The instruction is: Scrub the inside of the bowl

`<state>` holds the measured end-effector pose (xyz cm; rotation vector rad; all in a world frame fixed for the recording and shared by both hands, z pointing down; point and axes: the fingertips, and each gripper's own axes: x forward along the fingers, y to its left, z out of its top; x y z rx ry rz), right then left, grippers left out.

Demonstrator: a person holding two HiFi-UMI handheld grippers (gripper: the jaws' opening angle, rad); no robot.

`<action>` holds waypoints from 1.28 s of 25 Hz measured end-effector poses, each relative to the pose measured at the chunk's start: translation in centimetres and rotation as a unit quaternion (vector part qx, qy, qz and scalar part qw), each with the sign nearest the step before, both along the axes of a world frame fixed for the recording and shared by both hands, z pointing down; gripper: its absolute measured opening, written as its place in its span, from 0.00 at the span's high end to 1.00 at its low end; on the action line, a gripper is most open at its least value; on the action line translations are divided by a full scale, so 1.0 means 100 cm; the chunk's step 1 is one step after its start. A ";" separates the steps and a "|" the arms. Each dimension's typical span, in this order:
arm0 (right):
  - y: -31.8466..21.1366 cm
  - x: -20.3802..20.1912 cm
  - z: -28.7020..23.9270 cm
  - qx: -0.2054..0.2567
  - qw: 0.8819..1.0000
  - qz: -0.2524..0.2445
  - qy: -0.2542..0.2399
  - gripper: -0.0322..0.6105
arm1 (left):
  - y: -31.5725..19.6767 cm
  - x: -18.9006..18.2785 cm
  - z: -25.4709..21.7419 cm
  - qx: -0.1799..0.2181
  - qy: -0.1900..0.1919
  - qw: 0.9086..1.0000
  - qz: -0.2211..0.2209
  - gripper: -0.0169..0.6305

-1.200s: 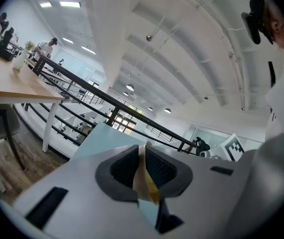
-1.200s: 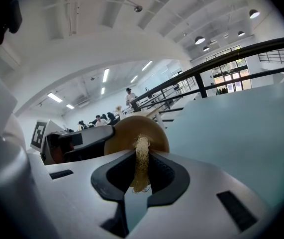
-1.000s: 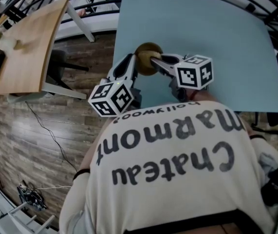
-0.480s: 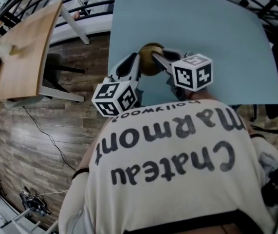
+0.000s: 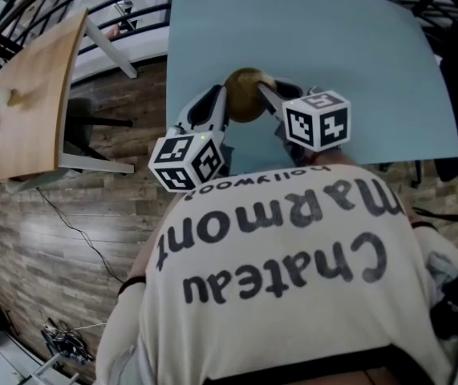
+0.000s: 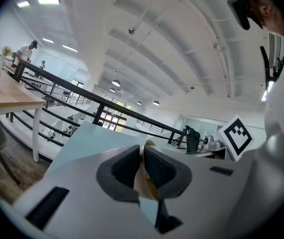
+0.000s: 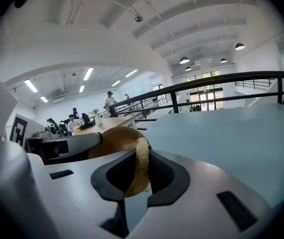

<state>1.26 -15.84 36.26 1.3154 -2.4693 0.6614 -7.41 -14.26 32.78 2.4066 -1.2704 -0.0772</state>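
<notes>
In the head view a brown wooden bowl (image 5: 243,95) is held up over the light blue table (image 5: 349,46). My left gripper (image 5: 222,103) is shut on the bowl's rim (image 6: 144,178); its jaws have just been closing a little on that thin edge. From the right, my right gripper (image 5: 267,96) is shut on a pale fibrous scrubber (image 7: 141,164), which lies against the bowl (image 7: 114,139). The left gripper (image 7: 72,146) also shows in the right gripper view, beside the bowl. The bowl's inside is hidden.
A wooden table (image 5: 28,87) stands at the left across a strip of plank floor (image 5: 52,215). A black railing (image 7: 221,81) runs behind the blue table. People sit at a far desk (image 7: 69,123). My torso fills the lower head view.
Both grippers and the bowl have moved a little further in over the blue table from its left edge. Both grips look the same.
</notes>
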 end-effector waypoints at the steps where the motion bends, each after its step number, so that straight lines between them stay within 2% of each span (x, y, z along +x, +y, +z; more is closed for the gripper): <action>1: 0.000 0.002 0.001 -0.004 1.000 -0.001 -0.005 0.85 | -0.001 0.002 0.000 -0.003 0.001 1.000 -0.001 0.93; 3: 0.002 -0.002 0.000 -0.011 0.999 -0.019 -0.031 0.85 | -0.003 0.006 0.001 -0.010 0.004 1.000 -0.002 0.93; 6: 0.010 -0.018 -0.007 -0.009 0.995 -0.070 -0.068 0.85 | -0.004 0.012 0.002 -0.012 0.007 1.000 0.003 0.93; 9: 0.015 -0.028 -0.007 -0.006 0.993 -0.101 -0.067 0.85 | -0.007 0.015 0.002 -0.014 0.011 1.000 0.005 0.93; 15: 0.017 -0.030 -0.006 -0.013 0.989 -0.121 -0.087 0.85 | -0.010 0.020 0.001 -0.013 0.013 1.000 0.005 0.93; 23: -0.010 -0.020 0.007 -0.030 0.994 -0.085 -0.054 0.85 | -0.020 0.009 0.003 -0.016 0.020 1.000 -0.009 0.93; 32: -0.025 -0.008 0.013 -0.024 0.998 -0.043 -0.035 0.85 | -0.028 0.007 0.003 -0.014 0.020 1.000 -0.001 0.93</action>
